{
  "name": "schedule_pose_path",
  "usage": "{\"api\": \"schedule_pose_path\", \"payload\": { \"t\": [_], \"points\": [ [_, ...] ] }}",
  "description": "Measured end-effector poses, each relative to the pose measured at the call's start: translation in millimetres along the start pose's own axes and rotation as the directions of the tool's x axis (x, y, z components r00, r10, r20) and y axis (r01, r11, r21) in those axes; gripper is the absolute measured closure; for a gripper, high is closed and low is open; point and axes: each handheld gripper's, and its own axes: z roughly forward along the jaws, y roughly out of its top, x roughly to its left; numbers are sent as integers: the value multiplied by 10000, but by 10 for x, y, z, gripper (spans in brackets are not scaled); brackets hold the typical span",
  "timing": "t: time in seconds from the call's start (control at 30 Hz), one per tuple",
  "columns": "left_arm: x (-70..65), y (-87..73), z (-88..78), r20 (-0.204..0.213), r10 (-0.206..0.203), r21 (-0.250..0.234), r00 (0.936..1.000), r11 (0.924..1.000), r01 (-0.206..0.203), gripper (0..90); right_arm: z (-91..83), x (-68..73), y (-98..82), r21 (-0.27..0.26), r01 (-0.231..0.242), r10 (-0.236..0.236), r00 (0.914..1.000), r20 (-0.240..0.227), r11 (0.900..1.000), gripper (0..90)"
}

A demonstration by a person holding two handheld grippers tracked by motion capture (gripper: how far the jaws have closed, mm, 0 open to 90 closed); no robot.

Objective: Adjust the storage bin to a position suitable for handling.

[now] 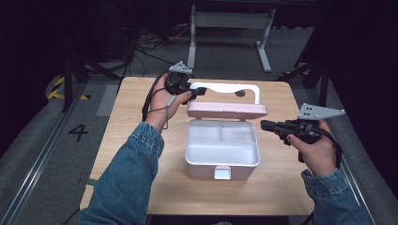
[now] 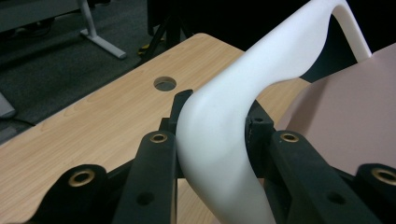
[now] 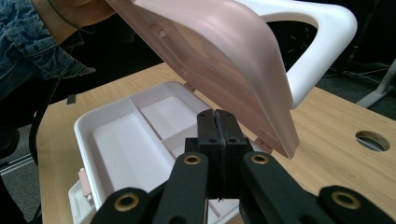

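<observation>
We see a pink box (image 1: 221,154) in the middle of the frame, with its lid (image 1: 227,110) tipped up. Our left gripper (image 1: 196,92), at the upper left, squeezes the white handle (image 1: 225,87) tight. Our right gripper (image 1: 264,124), at the right, is pressed closed and holds nothing. We think we are opening the box. Next we likely need to hold the lid steady.

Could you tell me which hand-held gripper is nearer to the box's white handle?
Left. The left hand-held gripper is clamped on the white handle; the right hand-held gripper is shut and empty, beside the open box.
</observation>
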Motion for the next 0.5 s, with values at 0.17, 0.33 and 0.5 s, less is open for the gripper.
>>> {"api": "schedule_pose_path", "payload": {
  "t": [0.17,0.33,0.5],
  "points": [
    [-15,-18,-29,83,47,-64,10000,10000,-47,702,21,-30,-11,-253,-222,224,9997,82,9994,900],
    [-14,-36,-69,26,-14,-176,10000,9998,14,629,21,-41,-2,-357,-272,276,9995,129,9990,900],
    [9,-73,-151,-312,-177,-365,9994,9992,166,484,19,-46,-4,-379,-290,295,9995,133,9989,900]
  ]
}}
